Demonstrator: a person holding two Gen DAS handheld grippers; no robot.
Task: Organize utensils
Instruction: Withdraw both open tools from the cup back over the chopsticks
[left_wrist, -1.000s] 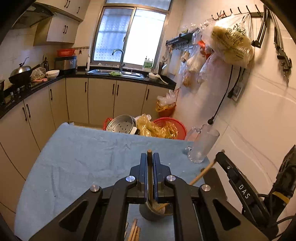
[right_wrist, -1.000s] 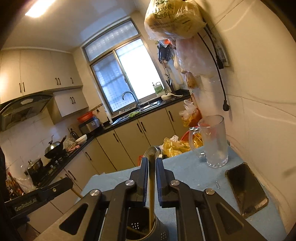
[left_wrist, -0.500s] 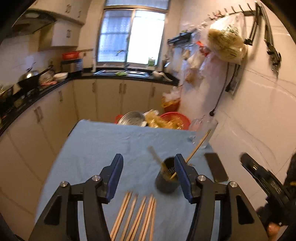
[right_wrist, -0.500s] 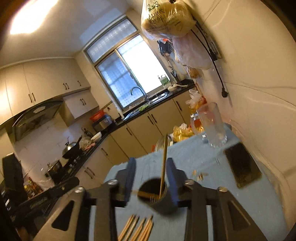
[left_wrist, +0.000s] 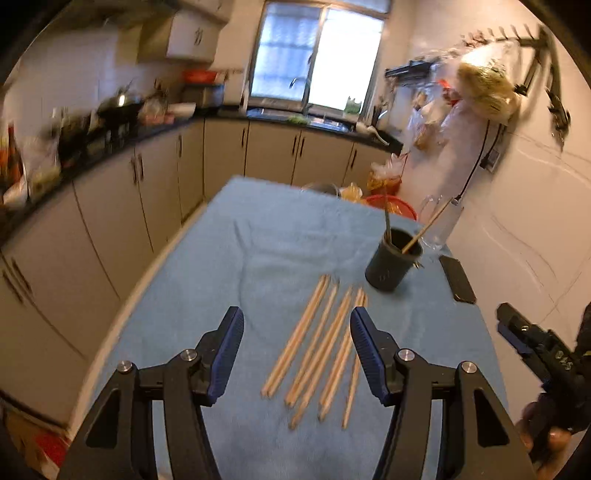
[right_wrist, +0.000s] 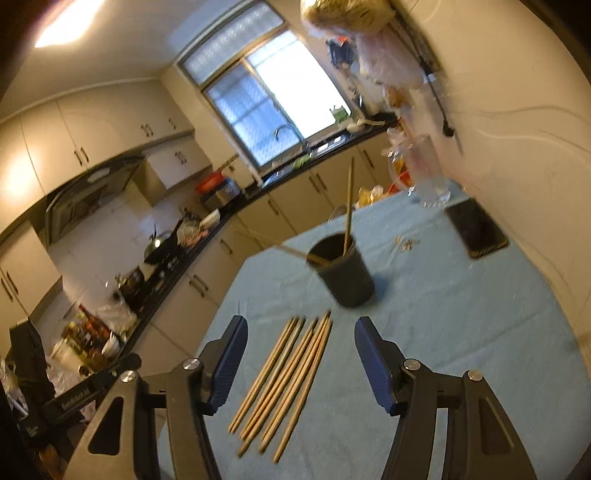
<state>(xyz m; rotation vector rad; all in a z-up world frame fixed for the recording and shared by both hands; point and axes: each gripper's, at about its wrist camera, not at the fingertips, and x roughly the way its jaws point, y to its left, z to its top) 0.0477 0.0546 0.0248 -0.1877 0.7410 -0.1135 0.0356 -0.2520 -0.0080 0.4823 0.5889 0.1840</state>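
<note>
Both grippers have drawn back from the dark utensil cup (left_wrist: 392, 260) since the earlier frames, when each was pinched on a chopstick standing in it; each chopstick is now released into the cup. Left gripper (left_wrist: 296, 350): its jaws have just been opening and now stand spread, nothing between the pads, poised over the loose chopsticks (left_wrist: 320, 343). These lie side by side in a row on the blue table cloth (left_wrist: 207, 295), in front of the cup and not touching it. Cup contents, seen from the left wrist: two chopsticks (left_wrist: 424, 229), one nearly upright at the left of the rim, one leaning right across the glass mug (left_wrist: 441, 225) behind. A black phone (left_wrist: 457, 278) lies flat just right of the cup. Right gripper (right_wrist: 298, 358): jaws likewise just opening, now spread and empty, above the same row of chopsticks. From this view the cup stands beyond the row, one stick upright, one leaning left over the rim. Image is blurred; the exact count of loose sticks cannot be confirmed.
</note>
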